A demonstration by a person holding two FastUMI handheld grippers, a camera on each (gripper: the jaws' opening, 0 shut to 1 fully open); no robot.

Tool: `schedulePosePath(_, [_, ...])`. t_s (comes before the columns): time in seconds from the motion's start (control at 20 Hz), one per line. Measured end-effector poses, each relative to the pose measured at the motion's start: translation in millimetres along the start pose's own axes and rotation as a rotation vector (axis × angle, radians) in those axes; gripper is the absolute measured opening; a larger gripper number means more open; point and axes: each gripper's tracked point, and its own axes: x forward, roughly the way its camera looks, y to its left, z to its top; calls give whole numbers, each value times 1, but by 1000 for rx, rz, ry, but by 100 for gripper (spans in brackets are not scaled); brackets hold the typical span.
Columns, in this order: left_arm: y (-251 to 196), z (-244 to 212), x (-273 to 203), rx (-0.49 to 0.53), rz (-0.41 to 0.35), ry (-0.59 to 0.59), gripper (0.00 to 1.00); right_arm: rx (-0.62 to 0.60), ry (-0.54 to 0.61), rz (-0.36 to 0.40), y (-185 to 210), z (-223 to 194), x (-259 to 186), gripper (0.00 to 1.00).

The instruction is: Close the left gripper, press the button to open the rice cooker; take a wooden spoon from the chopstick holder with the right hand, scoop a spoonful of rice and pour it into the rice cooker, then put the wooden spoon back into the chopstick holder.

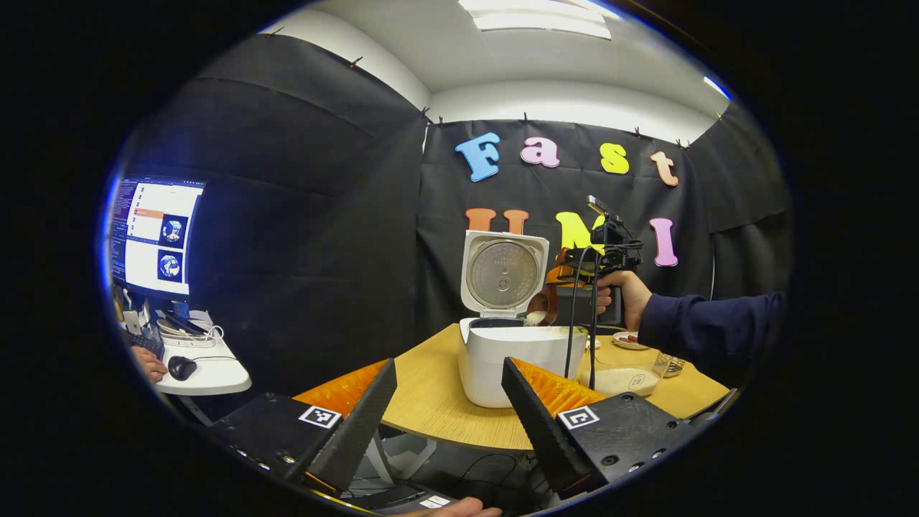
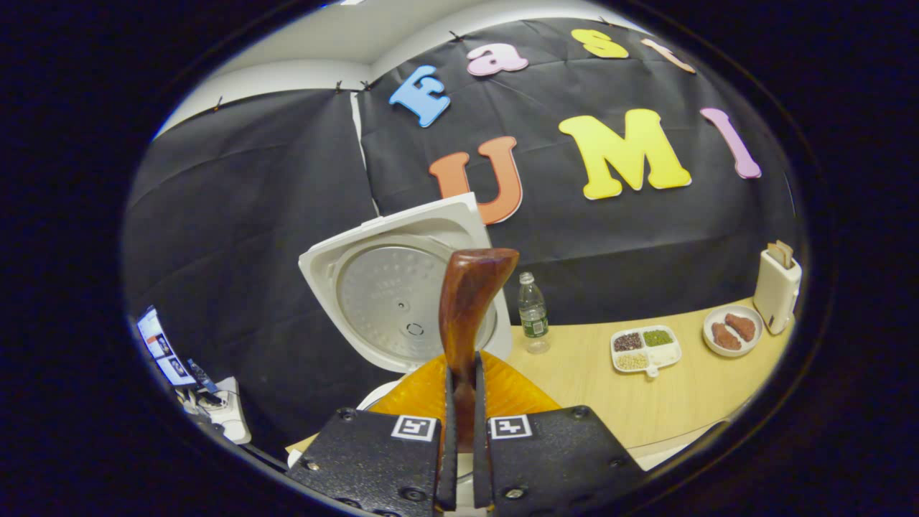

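The white rice cooker [image 1: 513, 359] stands on the round wooden table [image 1: 431, 402] with its lid [image 1: 502, 276] raised upright. My left gripper [image 1: 449, 366] hangs open short of the table's near edge, nothing between its fingers. Across the table a hand in a dark sleeve holds my right gripper [image 1: 563, 273] over the cooker's open pot. It is shut on the dark wooden spoon [image 1: 547, 305], whose bowl tips rice at the pot's rim. In the right gripper view, the right gripper [image 2: 463, 373] clamps the wooden spoon's handle [image 2: 467, 309] in front of the lid [image 2: 402, 287].
A clear bowl of rice [image 1: 624, 380] sits right of the cooker, a mesh basket [image 1: 671, 365] beside it. A water bottle [image 2: 533, 323], a divided dish of beans [image 2: 642, 348], a plate [image 2: 732, 330] and a cream holder [image 2: 775, 287] stand further along. A monitor [image 1: 154, 233] and mouse sit far left.
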Motion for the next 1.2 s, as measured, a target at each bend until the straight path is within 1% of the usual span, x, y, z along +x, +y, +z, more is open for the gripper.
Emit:
schedulePosePath(0.15, [-2,0,0,-6,-7,-1,94,-131,-23,-6,8,-3,-2,14])
schedulePosePath(0.3, [1,-6,-1,-8,0,10,94,-276,-57,-34,14,-6,-5,14])
schedulePosePath(0.5, [-2,-9,1,-10,-4,15,94,-454,-98,-46,30,-3,-8,14])
schedulePosePath(0.6, [-5,-7,-1,-1,-9,14,94,-544,-98,-62,34,-7,-8,15])
schedulePosePath(0.75, [-9,-2,-1,15,-11,4,94,-645,-119,-83,42,-7,-14,15])
schedulePosePath(0.85, [-11,-1,-1,16,-13,4,94,-649,-114,-76,43,-8,-16,16])
schedulePosePath(1.0, [-12,-1,0,12,-19,4,94,-594,-109,-69,37,0,-26,16])
schedulePosePath(1.2, [-14,4,0,25,-1,-4,94,-546,-137,-96,5,25,-58,17])
